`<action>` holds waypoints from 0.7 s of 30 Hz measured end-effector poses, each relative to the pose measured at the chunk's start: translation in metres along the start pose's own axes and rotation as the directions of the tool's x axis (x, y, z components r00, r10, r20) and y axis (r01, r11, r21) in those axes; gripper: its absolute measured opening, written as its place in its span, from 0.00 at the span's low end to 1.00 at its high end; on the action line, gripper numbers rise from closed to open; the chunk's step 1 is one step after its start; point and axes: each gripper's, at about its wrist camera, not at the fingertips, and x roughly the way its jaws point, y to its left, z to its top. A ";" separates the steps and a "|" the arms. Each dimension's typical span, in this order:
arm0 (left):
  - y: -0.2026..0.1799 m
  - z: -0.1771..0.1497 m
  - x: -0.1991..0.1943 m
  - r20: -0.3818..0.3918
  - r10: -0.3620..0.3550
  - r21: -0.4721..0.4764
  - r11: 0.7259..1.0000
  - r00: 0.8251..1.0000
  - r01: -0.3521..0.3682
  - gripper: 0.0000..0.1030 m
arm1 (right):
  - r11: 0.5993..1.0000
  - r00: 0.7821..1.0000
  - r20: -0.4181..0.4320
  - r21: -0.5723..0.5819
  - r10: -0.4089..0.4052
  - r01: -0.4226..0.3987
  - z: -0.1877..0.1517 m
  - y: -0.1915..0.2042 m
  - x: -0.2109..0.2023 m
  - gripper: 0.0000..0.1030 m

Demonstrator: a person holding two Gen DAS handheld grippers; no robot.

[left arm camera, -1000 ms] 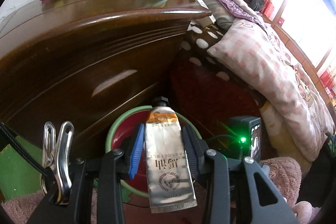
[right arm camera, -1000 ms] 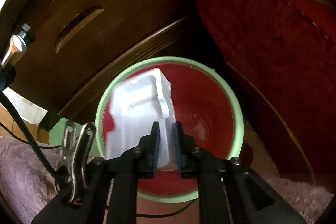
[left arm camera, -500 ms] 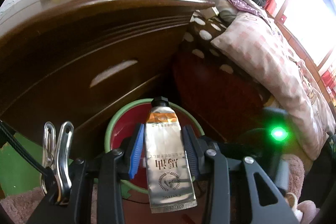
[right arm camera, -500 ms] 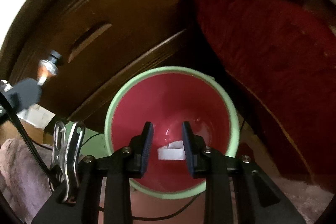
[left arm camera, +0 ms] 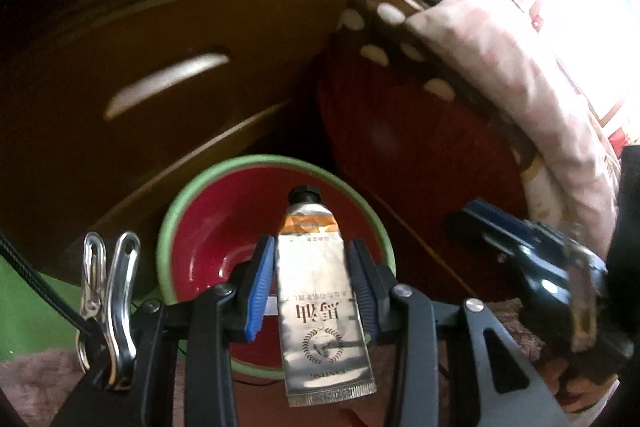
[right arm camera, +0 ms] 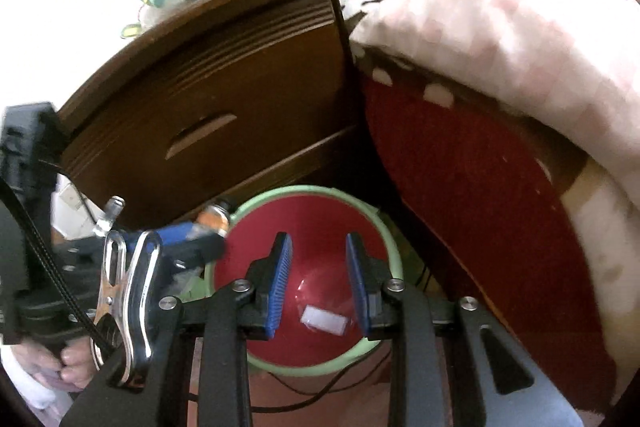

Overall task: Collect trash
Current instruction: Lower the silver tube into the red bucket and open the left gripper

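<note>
The hand-cream tube — silver, black cap pointing away — is clamped flat between the blue pads of the left gripper, hanging over the near half of the red bin with its green rim. Held cap-down like that, it looks set to drop straight in once the pads let go. The right gripper has its fingers apart with nothing between them; through the gap a small white scrap lies on the bin's floor, so that piece is already collected. The bin sits wedged in a tight corner: the dark wooden nightstand to the left and far side, the red bed base close on the right. Open room is only above and on the near side — both grippers share that.
</note>
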 end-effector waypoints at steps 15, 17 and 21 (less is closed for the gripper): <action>0.001 -0.003 0.038 -0.041 0.041 -0.017 0.999 0.998 -0.042 0.40 | 0.998 0.999 0.012 0.049 0.047 -0.048 -0.004 -0.019 -0.002 0.28; 0.000 -0.004 0.037 -0.041 0.045 -0.014 0.999 0.998 -0.045 0.43 | 0.998 0.999 0.013 0.047 0.048 -0.049 -0.004 -0.019 -0.003 0.28; -0.001 -0.003 0.034 -0.037 0.057 -0.008 0.998 0.998 -0.057 0.43 | 0.998 0.999 0.016 0.043 0.044 -0.045 -0.003 -0.018 -0.003 0.28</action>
